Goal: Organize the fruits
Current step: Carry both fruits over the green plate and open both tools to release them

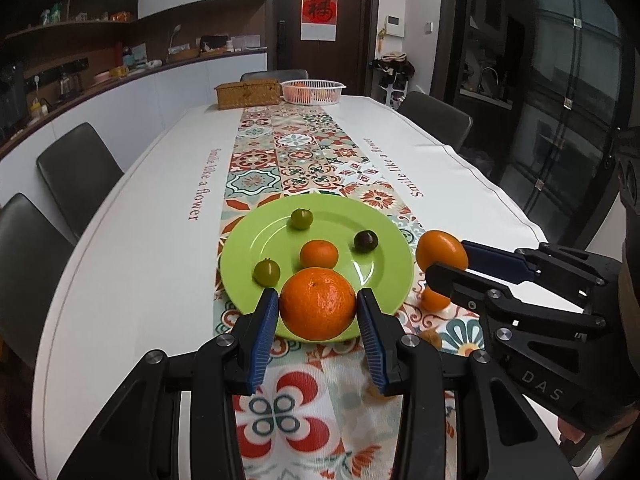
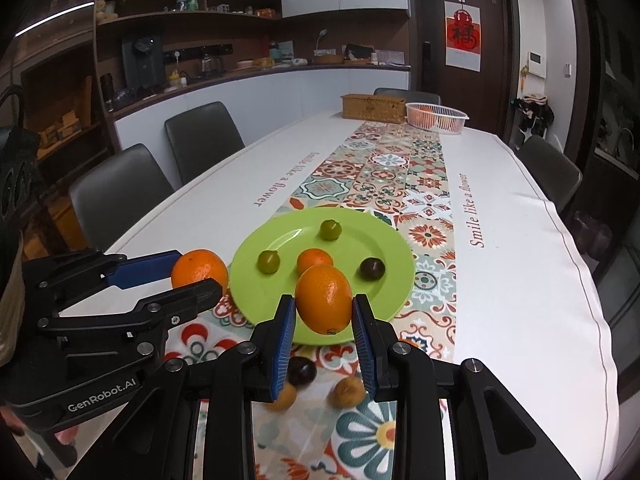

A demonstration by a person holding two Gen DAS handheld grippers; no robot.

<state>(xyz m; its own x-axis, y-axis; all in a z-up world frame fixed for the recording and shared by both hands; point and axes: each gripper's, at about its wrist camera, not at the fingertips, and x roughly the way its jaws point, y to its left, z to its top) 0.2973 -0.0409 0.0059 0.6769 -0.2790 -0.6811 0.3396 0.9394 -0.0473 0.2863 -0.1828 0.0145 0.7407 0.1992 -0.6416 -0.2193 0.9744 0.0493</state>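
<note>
A green plate (image 1: 256, 248) (image 2: 384, 248) lies on the patterned runner. On it are two green fruits (image 1: 301, 219) (image 1: 267, 271), a small orange (image 1: 319, 254) (image 2: 314, 260) and a dark plum (image 1: 366, 241) (image 2: 372, 268). My left gripper (image 1: 318, 310) (image 2: 192, 276) is shut on a large round orange (image 1: 318, 304) (image 2: 200, 269) over the plate's near rim. My right gripper (image 2: 324, 312) (image 1: 444, 258) is shut on an oval orange (image 2: 324, 299) (image 1: 441, 254) beside the plate's edge.
Loose on the runner near me lie a dark plum (image 2: 302, 372), two brownish fruits (image 2: 347, 392) (image 2: 285, 398) and a small orange (image 1: 434, 299). At the table's far end stand a wicker box (image 1: 248, 94) and a white basket (image 1: 313, 92) holding fruit. Chairs line both sides.
</note>
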